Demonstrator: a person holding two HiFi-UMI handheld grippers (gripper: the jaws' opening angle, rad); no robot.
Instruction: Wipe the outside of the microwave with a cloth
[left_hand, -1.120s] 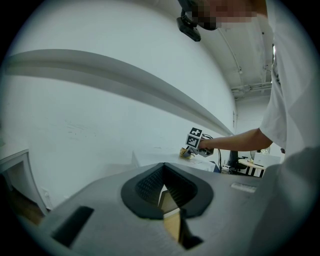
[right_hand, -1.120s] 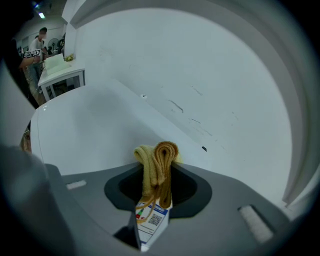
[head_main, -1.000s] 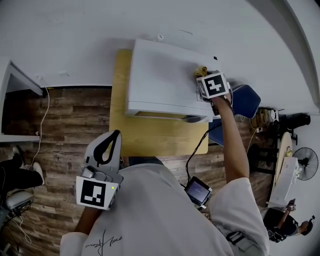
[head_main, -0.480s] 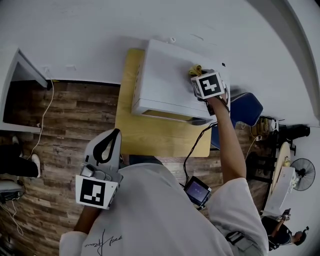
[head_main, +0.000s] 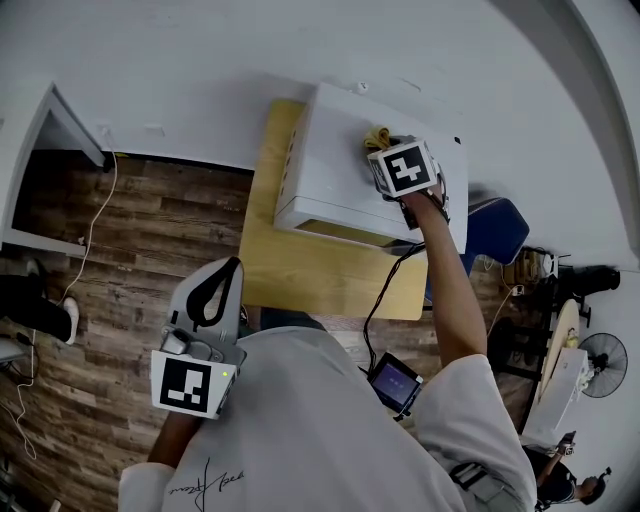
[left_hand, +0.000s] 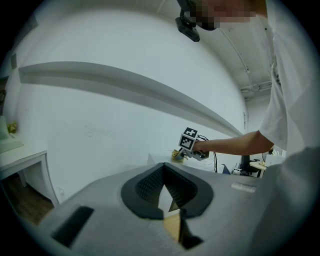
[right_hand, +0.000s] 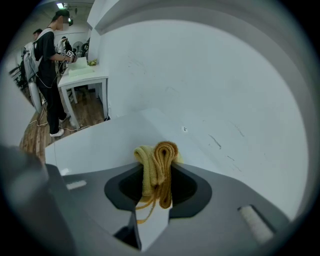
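Head view — cloth (head_main: 377, 136) near microwave (head_main: 330, 170) edge

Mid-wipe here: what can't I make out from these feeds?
- Cloth contact with microwave top: hidden under right gripper in head view, behind its jaws in right gripper view.
- Microwave door and right side: head view too steep, forearm covers the side.
- Remaining dirt: too small in every view.

A lab-like workroom: white desk (head_main: 30, 190), blue office chair (head_main: 495, 228), fan (head_main: 600, 365), wood-plank floor (head_main: 150, 240).
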